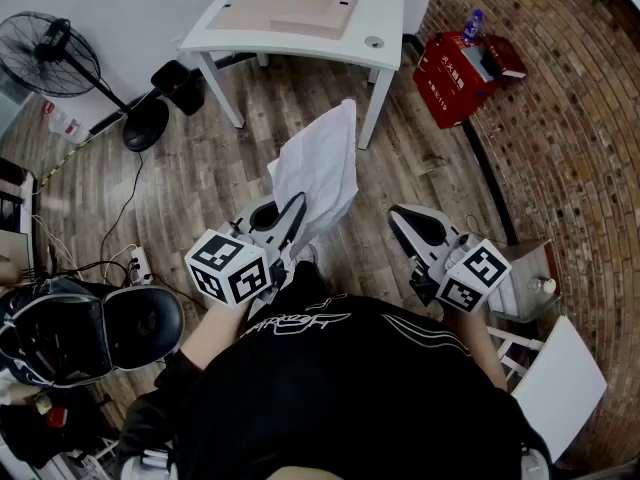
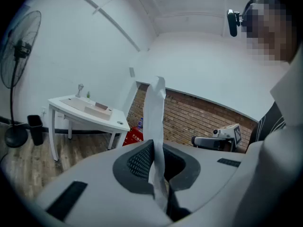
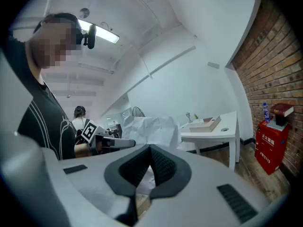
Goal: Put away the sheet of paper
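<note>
A crumpled white sheet of paper [image 1: 318, 168] stands upright above the wooden floor, pinched at its lower edge by my left gripper [image 1: 290, 218]. In the left gripper view the paper [image 2: 154, 112] rises edge-on from between the closed jaws of the left gripper [image 2: 154, 144]. My right gripper [image 1: 405, 223] hangs to the right of the sheet, apart from it. Its jaws meet with nothing between them in the right gripper view [image 3: 150, 148], where the paper [image 3: 154, 129] shows beyond them. A shallow wooden tray [image 1: 300, 8] lies on the white table [image 1: 385, 3] ahead.
A red box [image 1: 450, 78] with a bottle and a book on it stands by the brick wall at the right. A floor fan [image 1: 50, 53] and a black bin [image 1: 180, 86] are at the left, with cables on the floor. A white chair [image 1: 560, 368] is near my right side.
</note>
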